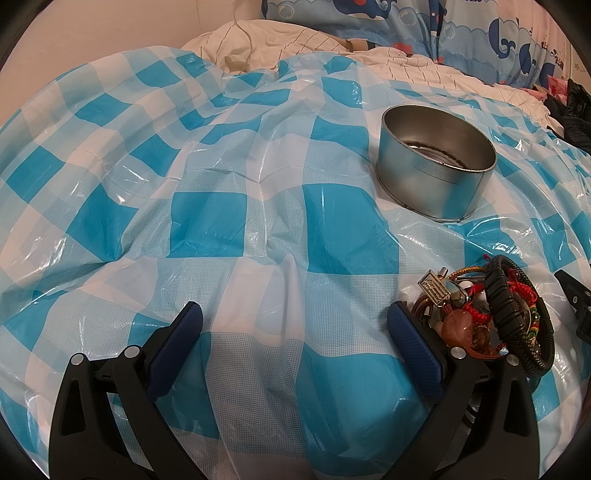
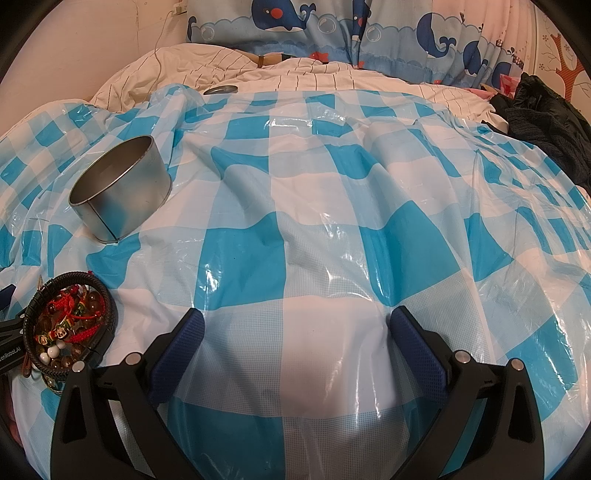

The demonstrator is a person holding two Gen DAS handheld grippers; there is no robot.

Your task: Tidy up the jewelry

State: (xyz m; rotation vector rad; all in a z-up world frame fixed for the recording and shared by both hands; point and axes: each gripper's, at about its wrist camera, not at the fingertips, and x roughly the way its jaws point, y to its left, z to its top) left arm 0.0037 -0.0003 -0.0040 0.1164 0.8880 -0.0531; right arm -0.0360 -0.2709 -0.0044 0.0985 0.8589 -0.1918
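Note:
A pile of jewelry (image 1: 491,317) lies on the blue-and-white checked plastic sheet (image 1: 258,221): a black braided bracelet, red cords, beads, an amber stone and a metal charm. It sits just right of my left gripper (image 1: 295,317), which is open and empty. A round open metal tin (image 1: 436,162) stands beyond the pile. In the right wrist view the pile (image 2: 68,325) lies at the lower left, the tin (image 2: 122,188) above it. My right gripper (image 2: 295,325) is open and empty over the sheet.
The tin's lid (image 2: 221,89) lies at the sheet's far edge on a striped white blanket (image 2: 258,70). Whale-print pillows (image 2: 332,29) are at the back. Dark clothing (image 2: 546,122) is heaped at the right.

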